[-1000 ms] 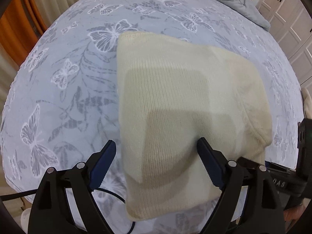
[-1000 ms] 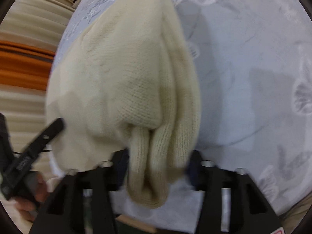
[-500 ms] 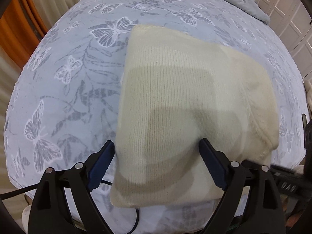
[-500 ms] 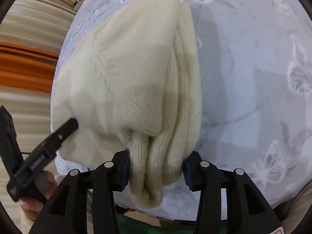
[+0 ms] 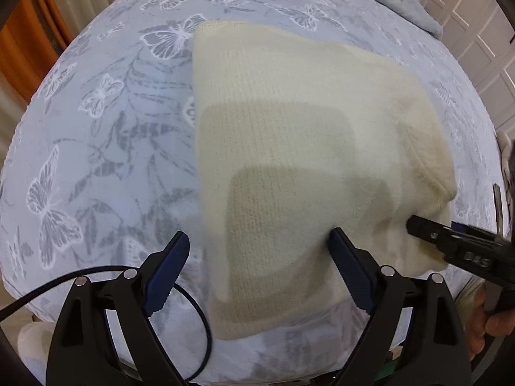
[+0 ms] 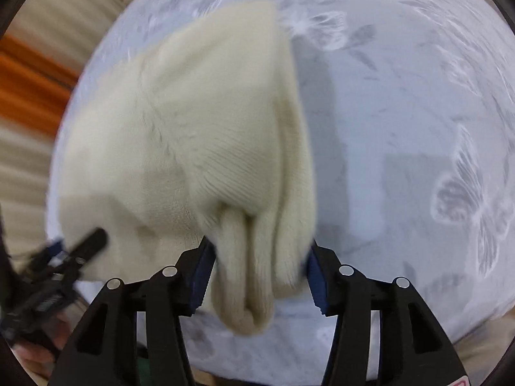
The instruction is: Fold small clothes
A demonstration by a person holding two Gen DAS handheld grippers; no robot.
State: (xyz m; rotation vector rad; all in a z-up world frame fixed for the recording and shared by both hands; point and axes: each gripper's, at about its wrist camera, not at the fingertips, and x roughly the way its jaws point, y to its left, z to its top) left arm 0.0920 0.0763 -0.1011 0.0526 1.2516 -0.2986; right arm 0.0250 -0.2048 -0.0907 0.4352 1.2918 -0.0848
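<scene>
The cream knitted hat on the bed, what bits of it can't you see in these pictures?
- Underside of the cream knitted hat: both views, it lies on the butterfly bedsheet.
- Hat's bunched end: right wrist view, the right gripper covers its sides, and motion blur smears the knit.
- Hat's right corner: left wrist view, a gripper finger crosses it.
- Left gripper: touching the hat or not, unclear.

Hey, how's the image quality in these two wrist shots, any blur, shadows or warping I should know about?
Left wrist view: mostly sharp, with boxy grey shadows across the cream knit garment and fisheye bending of the butterfly bedsheet. Right wrist view: motion blur smears the sheet's print and the left gripper; a squarish shadow falls on the sheet, and the right gripper close to the lens stays fairly crisp.
</scene>
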